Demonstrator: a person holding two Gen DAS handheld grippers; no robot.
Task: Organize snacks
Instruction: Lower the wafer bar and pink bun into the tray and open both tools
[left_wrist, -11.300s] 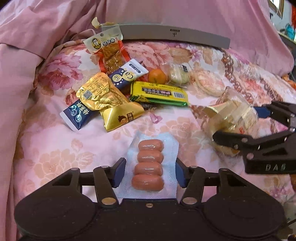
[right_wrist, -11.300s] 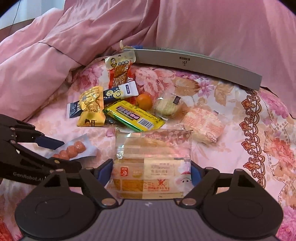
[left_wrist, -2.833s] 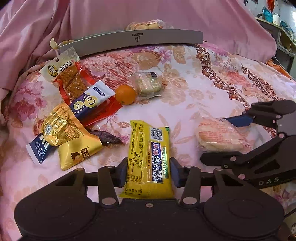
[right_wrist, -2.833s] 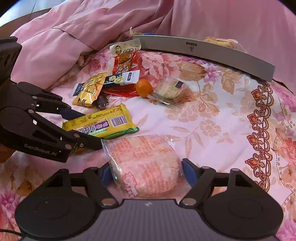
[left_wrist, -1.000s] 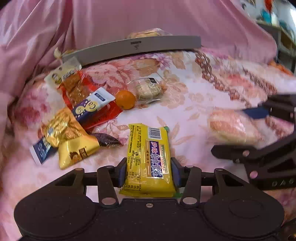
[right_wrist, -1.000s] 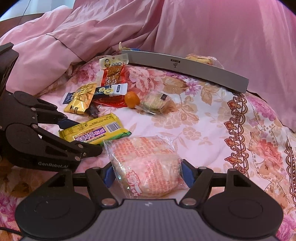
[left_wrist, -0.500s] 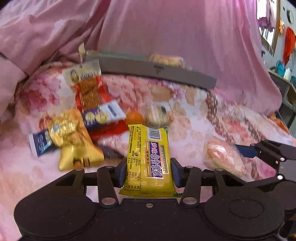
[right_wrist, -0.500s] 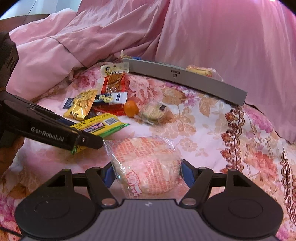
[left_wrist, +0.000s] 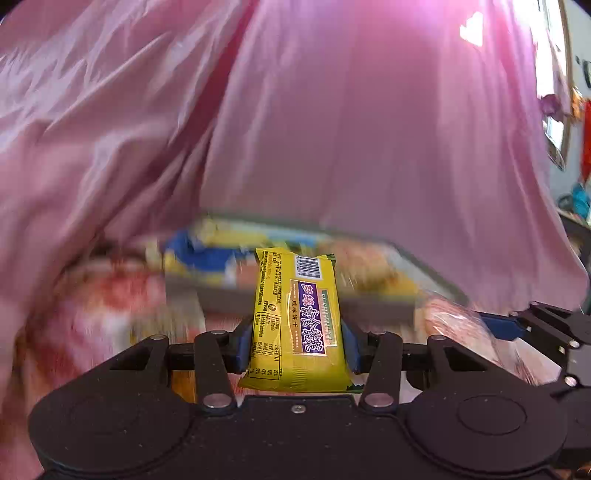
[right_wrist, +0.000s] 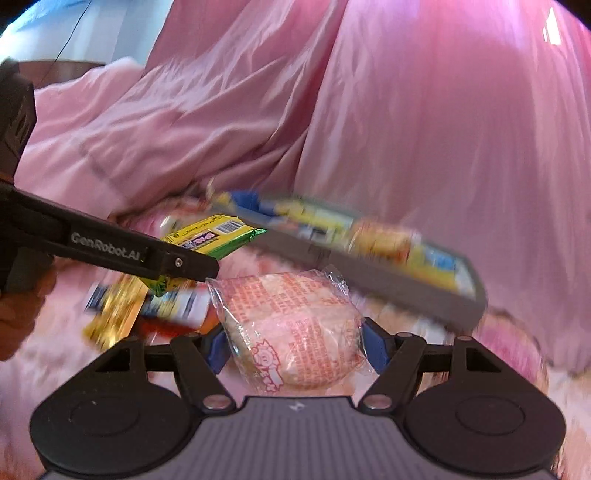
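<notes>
Ahead of us the shallow grey rectangular tray (right_wrist: 373, 273) is crowded with bright packets, and the draped pink fabric (right_wrist: 424, 129) closes off the space behind it.

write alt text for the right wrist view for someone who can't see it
The right tool grips a clear-wrapped pink round cake above a floral bedspread. At left, the left tool holds a yellow biscuit pack. Behind them a grey tray holds blurred snacks, backed by pink fabric.

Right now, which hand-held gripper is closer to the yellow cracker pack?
Left. The left hand-held gripper is clamped on the yellow cracker pack. The right hand-held gripper is beside it, clamped on the pink wrapped cake.
</notes>
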